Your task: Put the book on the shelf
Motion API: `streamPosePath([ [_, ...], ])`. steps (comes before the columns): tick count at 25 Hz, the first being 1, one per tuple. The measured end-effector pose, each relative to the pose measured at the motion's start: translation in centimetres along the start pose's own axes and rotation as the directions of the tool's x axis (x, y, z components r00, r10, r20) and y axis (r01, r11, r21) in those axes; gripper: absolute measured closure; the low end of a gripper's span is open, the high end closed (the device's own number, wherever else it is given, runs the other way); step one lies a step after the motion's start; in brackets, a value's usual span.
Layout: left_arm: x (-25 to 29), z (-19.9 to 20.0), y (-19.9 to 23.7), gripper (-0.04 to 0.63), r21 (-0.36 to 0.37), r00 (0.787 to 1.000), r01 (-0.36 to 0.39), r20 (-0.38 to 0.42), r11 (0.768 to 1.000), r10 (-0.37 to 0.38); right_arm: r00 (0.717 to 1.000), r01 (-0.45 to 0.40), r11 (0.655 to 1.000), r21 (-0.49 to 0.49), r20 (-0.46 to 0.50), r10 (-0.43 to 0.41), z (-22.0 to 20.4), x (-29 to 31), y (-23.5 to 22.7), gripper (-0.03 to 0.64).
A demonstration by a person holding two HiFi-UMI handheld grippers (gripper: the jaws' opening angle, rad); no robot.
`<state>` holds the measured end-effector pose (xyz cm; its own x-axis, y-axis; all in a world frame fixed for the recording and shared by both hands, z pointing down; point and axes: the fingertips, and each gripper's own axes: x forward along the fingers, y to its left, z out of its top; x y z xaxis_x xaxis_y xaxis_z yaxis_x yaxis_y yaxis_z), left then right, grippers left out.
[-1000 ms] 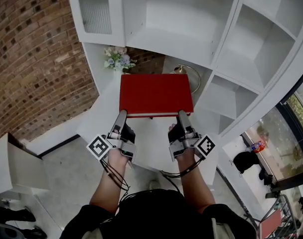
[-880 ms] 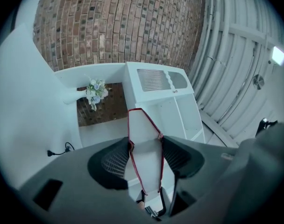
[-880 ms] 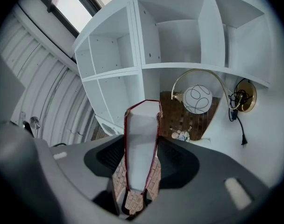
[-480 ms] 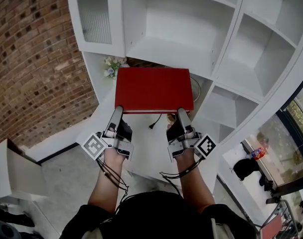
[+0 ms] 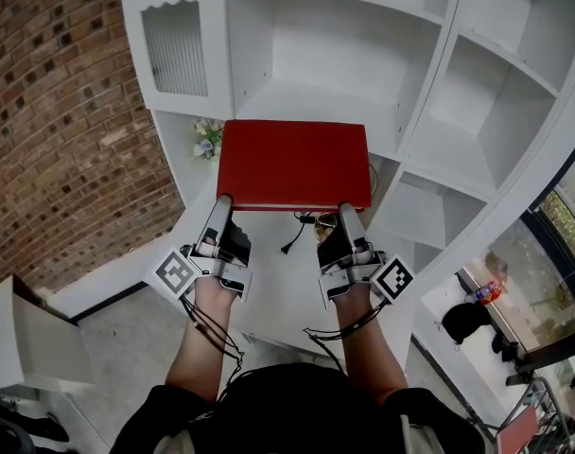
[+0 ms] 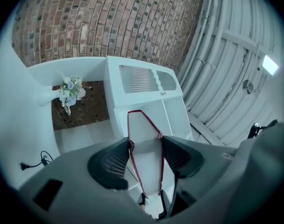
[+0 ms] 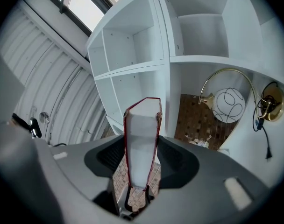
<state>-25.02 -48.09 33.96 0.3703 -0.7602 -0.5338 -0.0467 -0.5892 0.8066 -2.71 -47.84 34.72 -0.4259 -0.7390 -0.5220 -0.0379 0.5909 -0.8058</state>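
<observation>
Book: you've got the red book (image 5: 293,164) in the air, held flat, level with the white shelf unit (image 5: 311,97) but on no board yet | Claws: left claw (image 5: 219,204) and right claw (image 5: 347,212) each clamped on its near edge | Done: it's clear of the surface (image 5: 278,287) | Left: slide it into a compartment, set it down, release.

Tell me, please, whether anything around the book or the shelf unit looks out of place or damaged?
Only a small thing: a black power plug on its cord lies loose on the white counter, in no socket. The red book is held level and looks undamaged.
</observation>
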Motion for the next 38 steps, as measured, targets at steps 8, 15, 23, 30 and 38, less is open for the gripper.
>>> streamPosePath([
  [8, 4.3, -1.3, 0.2, 0.365, -0.032, 0.998, 0.008, -0.066, 0.999, -0.01, 0.998, 0.021, 0.999, -0.037, 0.058, -0.019, 3.4, 0.6, 0.5, 0.385],
  [15, 8.3, -1.9, 0.8, 0.365, -0.055, 0.995, -0.028, -0.096, 0.998, 0.023, 0.994, 0.066, 0.997, -0.033, 0.095, -0.062, 6.4, 2.2, 0.1, 0.385],
  [23, 12.3, -0.9, 1.2, 0.36, -0.027, 0.992, -0.077, -0.102, 0.997, 0.074, 0.989, 0.103, 0.995, 0.009, 0.106, -0.103, 8.1, 4.9, -0.6, 0.387],
  [30, 14.7, -0.4, 3.4, 0.359, -0.004, 0.98, -0.164, -0.115, 0.986, 0.162, 0.972, 0.186, 0.98, 0.068, 0.131, -0.194, 9.3, 6.3, -2.4, 0.388],
  [38, 16.6, -0.2, 5.5, 0.356, -0.038, 0.971, -0.218, -0.113, 0.975, 0.212, 0.952, 0.267, 0.961, 0.074, 0.136, -0.275, 10.2, 7.8, -3.6, 0.388],
])
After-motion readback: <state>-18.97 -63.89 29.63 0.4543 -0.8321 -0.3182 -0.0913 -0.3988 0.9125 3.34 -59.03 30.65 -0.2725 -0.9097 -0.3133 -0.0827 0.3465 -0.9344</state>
